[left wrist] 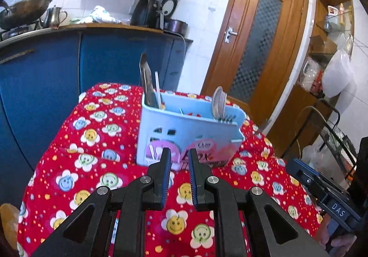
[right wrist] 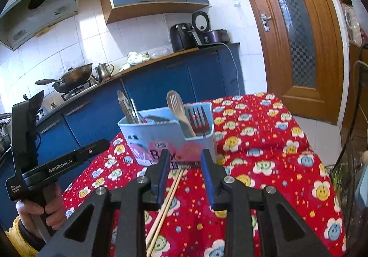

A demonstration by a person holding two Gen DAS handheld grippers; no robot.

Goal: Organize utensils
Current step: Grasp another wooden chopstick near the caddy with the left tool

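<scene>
On the red flowered tablecloth [left wrist: 96, 142], seen from the left wrist, one pale blue utensil caddy [left wrist: 184, 135] stands just beyond the left gripper [left wrist: 179, 155]. Its two fingers stand narrowly apart with nothing between them, only cloth showing in the gap. In the caddy's left compartment one metal spatula [left wrist: 146, 82] and one white stick-like utensil [left wrist: 158, 89] stand upright; in the right compartment one spoon [left wrist: 217, 100] leans beside fork tines, too crowded to count. The right gripper's body shows at the lower right edge.

From the right wrist, the right gripper [right wrist: 185, 158] points at the same caddy [right wrist: 161, 137], its jaws moderately apart and empty. One pair of chopsticks [right wrist: 166, 204], two sticks side by side, lies on the cloth [right wrist: 264, 153] below the gap, reaching toward the caddy's base. One slotted wooden spoon [right wrist: 178, 109] leans in the right compartment beside one fork [right wrist: 197, 116]. A hand [right wrist: 36, 213] grips the left gripper's handle at left.
</scene>
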